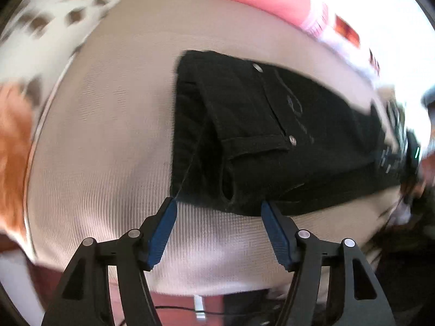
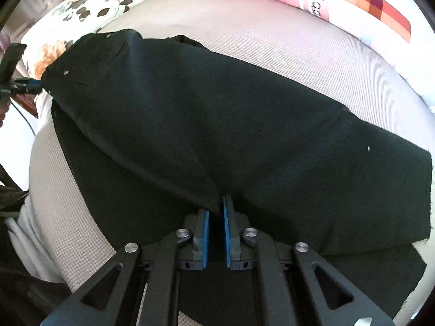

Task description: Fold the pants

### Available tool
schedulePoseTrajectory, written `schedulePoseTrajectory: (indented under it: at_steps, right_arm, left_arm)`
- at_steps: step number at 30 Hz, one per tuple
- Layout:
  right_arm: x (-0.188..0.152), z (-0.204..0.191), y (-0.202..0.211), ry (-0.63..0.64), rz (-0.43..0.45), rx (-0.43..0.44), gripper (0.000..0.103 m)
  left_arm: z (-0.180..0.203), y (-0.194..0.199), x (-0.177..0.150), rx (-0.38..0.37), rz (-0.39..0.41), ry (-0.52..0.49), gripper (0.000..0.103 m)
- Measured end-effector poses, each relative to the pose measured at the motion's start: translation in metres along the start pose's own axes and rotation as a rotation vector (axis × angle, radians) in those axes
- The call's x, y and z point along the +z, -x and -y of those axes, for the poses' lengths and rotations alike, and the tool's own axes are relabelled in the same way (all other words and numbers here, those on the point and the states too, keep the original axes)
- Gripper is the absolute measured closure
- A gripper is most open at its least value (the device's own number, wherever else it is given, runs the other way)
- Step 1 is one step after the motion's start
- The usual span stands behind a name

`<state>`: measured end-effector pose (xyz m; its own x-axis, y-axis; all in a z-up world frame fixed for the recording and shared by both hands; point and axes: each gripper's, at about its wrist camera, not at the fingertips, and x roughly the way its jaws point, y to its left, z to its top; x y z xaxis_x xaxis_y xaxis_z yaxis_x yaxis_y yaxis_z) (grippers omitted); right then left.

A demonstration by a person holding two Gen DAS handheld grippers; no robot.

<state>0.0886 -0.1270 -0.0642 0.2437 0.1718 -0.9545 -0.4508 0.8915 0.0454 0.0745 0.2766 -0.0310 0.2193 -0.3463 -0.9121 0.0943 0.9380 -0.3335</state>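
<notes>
Black pants (image 2: 206, 125) lie across a beige cushioned surface (image 2: 272, 46), folded lengthwise with one leg over the other. In the left wrist view the waistband end (image 1: 244, 125) with its metal buttons lies just ahead of my left gripper (image 1: 218, 203), which is open and empty, its blue pads at the near edge of the waistband. My right gripper (image 2: 216, 206) is nearly closed and pinches the near edge of the upper leg at mid-length. The left gripper also shows in the right wrist view (image 2: 24, 85) at the far left, beside the waistband.
A floral pillow (image 2: 89, 2) lies at the back left. A pink and white pillow (image 2: 353, 5) with a checked patch lies at the back right. The cushion's edge drops off at the left (image 2: 40, 184), with white fabric and a cable beside it.
</notes>
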Motion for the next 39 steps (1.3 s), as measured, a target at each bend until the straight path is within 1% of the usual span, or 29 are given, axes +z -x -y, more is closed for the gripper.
schedulePoseTrajectory:
  at_steps: [1,4,5,7,9,11,12,13,16,18,19,20,21,22,23,24,26,28,30,31,33,35,37,39]
  right_arm:
    - [0.001,-0.003,0.0,0.005,0.0,-0.007,0.095]
    - [0.002,-0.007,-0.001,0.016,0.006,-0.015,0.094]
    - [0.002,-0.006,-0.002,0.012,0.01,-0.013,0.094]
    - [0.002,-0.005,-0.002,0.008,0.015,-0.008,0.094]
    - [0.002,-0.004,-0.003,0.01,0.021,-0.007,0.094]
    - [0.0,-0.003,-0.001,0.014,0.026,-0.011,0.094]
    - [0.0,-0.004,-0.001,0.016,0.028,-0.013,0.094]
    - [0.0,-0.004,-0.001,0.016,0.03,-0.014,0.094]
    - [-0.002,-0.005,0.0,0.008,0.041,-0.016,0.094]
    - [-0.004,-0.004,0.002,0.0,0.047,-0.016,0.094]
    - [-0.005,-0.004,0.003,-0.006,0.051,-0.015,0.094]
    - [-0.005,-0.003,0.005,-0.012,0.058,-0.016,0.094]
    - [-0.007,-0.003,0.008,-0.017,0.066,-0.014,0.094]
    - [-0.009,-0.004,0.01,-0.018,0.072,-0.015,0.094]
    - [-0.01,-0.005,0.013,-0.016,0.079,-0.019,0.095]
    - [-0.01,-0.006,0.016,-0.015,0.089,-0.027,0.095]
    - [-0.01,-0.007,0.022,-0.023,0.103,-0.032,0.095]
    - [-0.01,-0.009,0.027,-0.034,0.119,-0.033,0.095]
    - [-0.008,-0.011,0.032,-0.043,0.134,-0.038,0.096]
    - [-0.007,-0.012,0.034,-0.049,0.138,-0.038,0.096]
    - [-0.009,-0.013,0.039,-0.064,0.155,-0.026,0.096]
    - [-0.012,-0.014,0.044,-0.08,0.17,-0.016,0.096]
    - [-0.016,-0.017,0.046,-0.084,0.175,-0.014,0.096]
    - [-0.022,-0.021,0.044,-0.085,0.166,0.003,0.096]
  left_arm:
    - [-0.004,0.007,-0.005,-0.05,0.023,0.084,0.038]
    - [-0.003,0.016,-0.014,-0.153,0.059,0.226,0.038]
    - [-0.002,0.016,-0.017,-0.183,0.061,0.284,0.038]
    - [-0.001,0.012,-0.022,-0.266,0.062,0.399,0.038]
    - [0.0,0.002,-0.023,-0.306,0.052,0.49,0.038]
    - [0.004,-0.01,-0.02,-0.317,0.043,0.541,0.039]
    - [0.001,-0.012,-0.018,-0.311,0.04,0.552,0.039]
    - [0.0,-0.016,-0.014,-0.292,0.033,0.577,0.039]
    - [-0.007,-0.029,-0.01,-0.27,0.011,0.643,0.039]
    - [-0.013,-0.038,-0.008,-0.261,0.005,0.701,0.044]
    - [-0.013,-0.041,-0.006,-0.243,0.001,0.705,0.052]
    - [-0.011,-0.041,-0.002,-0.211,-0.002,0.688,0.06]
    - [-0.008,-0.039,0.001,-0.193,0.001,0.672,0.062]
    - [-0.003,-0.035,0.008,-0.178,0.009,0.647,0.069]
    - [0.0,-0.032,0.014,-0.181,0.02,0.632,0.078]
    - [0.002,-0.027,0.021,-0.186,0.036,0.613,0.081]
    - [0.008,-0.011,0.041,-0.179,0.076,0.56,0.084]
    - [0.016,0.009,0.064,-0.199,0.129,0.486,0.084]
    - [0.027,0.025,0.084,-0.213,0.162,0.408,0.084]
    - [0.035,0.035,0.096,-0.205,0.184,0.344,0.084]
    - [0.047,0.045,0.108,-0.161,0.207,0.227,0.084]
    - [0.048,0.043,0.106,-0.132,0.187,0.158,0.084]
    - [0.041,0.028,0.093,-0.095,0.118,0.11,0.084]
    - [0.026,0.012,0.077,-0.064,0.054,0.095,0.084]
